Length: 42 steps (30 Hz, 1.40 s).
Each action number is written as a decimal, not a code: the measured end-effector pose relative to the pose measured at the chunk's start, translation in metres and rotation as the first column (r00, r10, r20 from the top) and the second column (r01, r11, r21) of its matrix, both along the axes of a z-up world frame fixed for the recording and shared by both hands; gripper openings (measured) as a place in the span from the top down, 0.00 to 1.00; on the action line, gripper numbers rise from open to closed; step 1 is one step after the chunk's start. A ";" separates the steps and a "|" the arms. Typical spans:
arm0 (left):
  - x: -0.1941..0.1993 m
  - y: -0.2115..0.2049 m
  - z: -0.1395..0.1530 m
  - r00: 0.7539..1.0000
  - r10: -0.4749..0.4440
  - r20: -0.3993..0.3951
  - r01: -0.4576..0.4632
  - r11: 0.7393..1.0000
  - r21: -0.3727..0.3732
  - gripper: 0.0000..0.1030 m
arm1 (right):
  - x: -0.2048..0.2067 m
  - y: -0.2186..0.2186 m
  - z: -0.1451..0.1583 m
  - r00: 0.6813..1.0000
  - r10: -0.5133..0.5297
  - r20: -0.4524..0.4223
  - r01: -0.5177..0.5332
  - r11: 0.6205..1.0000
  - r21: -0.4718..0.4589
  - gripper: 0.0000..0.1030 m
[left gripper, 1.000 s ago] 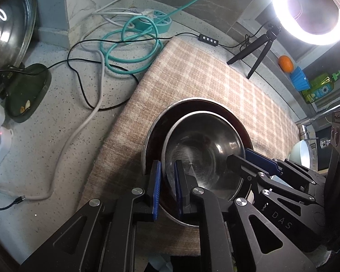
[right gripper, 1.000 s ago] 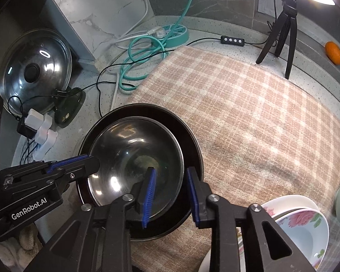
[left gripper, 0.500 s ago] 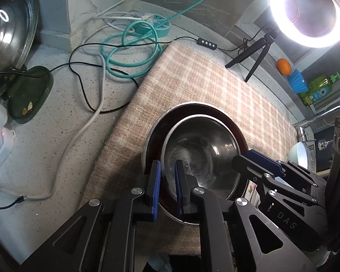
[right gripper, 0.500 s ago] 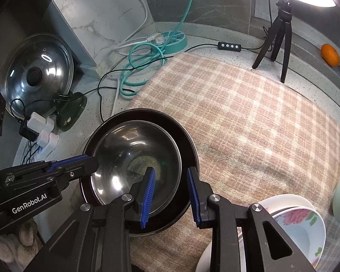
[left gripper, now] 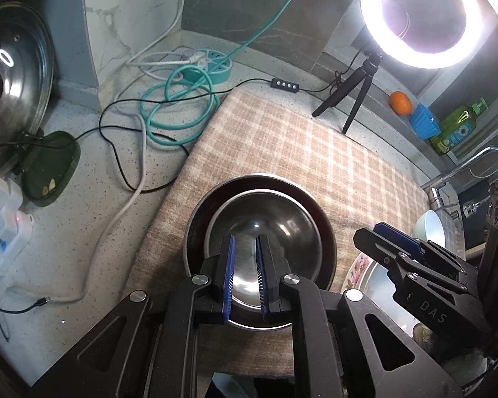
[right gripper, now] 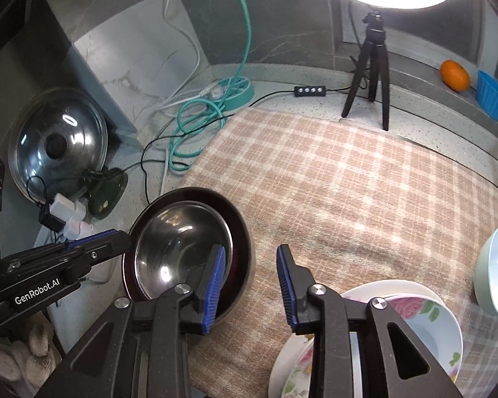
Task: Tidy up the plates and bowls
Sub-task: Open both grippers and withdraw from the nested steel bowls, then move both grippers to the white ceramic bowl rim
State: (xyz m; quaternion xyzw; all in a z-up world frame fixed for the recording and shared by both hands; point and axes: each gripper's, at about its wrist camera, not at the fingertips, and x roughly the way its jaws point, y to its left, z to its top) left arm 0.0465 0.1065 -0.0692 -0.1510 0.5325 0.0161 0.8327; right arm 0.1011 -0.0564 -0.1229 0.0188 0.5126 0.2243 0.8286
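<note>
presently, left wrist view: left gripper [left gripper: 245, 272] has its jaws nearly together with nothing between them, above the steel bowl [left gripper: 282, 229]. that bowl sits nested in a dark bowl [left gripper: 196, 219] on the checked cloth [left gripper: 298, 152]. right wrist view: right gripper [right gripper: 249, 282] has just been opening, jaws apart and empty, over the cloth beside the nested bowls. floral plates [right gripper: 425, 311] lie at lower right, a pale bowl [right gripper: 494, 268] near them.
</note>
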 end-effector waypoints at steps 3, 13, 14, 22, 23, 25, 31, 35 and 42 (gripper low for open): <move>-0.001 -0.005 0.005 1.000 -0.009 0.015 0.009 1.000 0.012 0.89 | -0.001 -0.014 0.004 0.999 -0.037 0.019 0.036 0.999 0.032 0.60; 0.000 -0.024 0.009 0.999 -0.042 0.032 0.042 0.999 0.007 0.89 | -0.009 -0.051 0.014 0.995 -0.073 0.065 0.069 0.995 0.071 0.59; 0.001 -0.027 0.009 0.998 -0.049 0.033 0.048 0.999 0.007 0.89 | -0.010 -0.055 0.015 0.994 -0.083 0.073 0.080 0.995 0.052 0.59; 0.011 -0.062 0.008 0.992 -0.123 0.033 0.123 0.992 0.001 0.89 | -0.018 -0.105 0.007 0.980 -0.189 0.058 0.190 0.982 -0.011 0.59; 0.013 -0.067 0.008 0.991 -0.133 0.033 0.133 0.991 -0.001 0.89 | -0.019 -0.112 0.007 0.978 -0.203 0.054 0.204 0.979 -0.008 0.59; 0.015 -0.077 0.008 0.988 -0.154 0.033 0.154 0.988 -0.002 0.89 | -0.021 -0.128 0.005 0.973 -0.228 0.043 0.228 0.974 -0.004 0.59; 0.023 -0.117 0.006 0.974 -0.226 0.029 0.226 0.974 -0.006 0.89 | -0.030 -0.177 0.004 0.949 -0.312 0.050 0.314 0.949 -0.022 0.59; 0.028 -0.145 0.003 0.963 -0.269 0.018 0.269 0.963 -0.011 0.89 | -0.036 -0.207 0.003 0.932 -0.357 0.059 0.359 0.933 -0.023 0.59; 0.035 -0.192 0.000 0.941 -0.338 0.023 0.338 0.941 -0.026 0.89 | -0.046 -0.258 0.002 0.904 -0.421 0.077 0.423 0.906 -0.018 0.59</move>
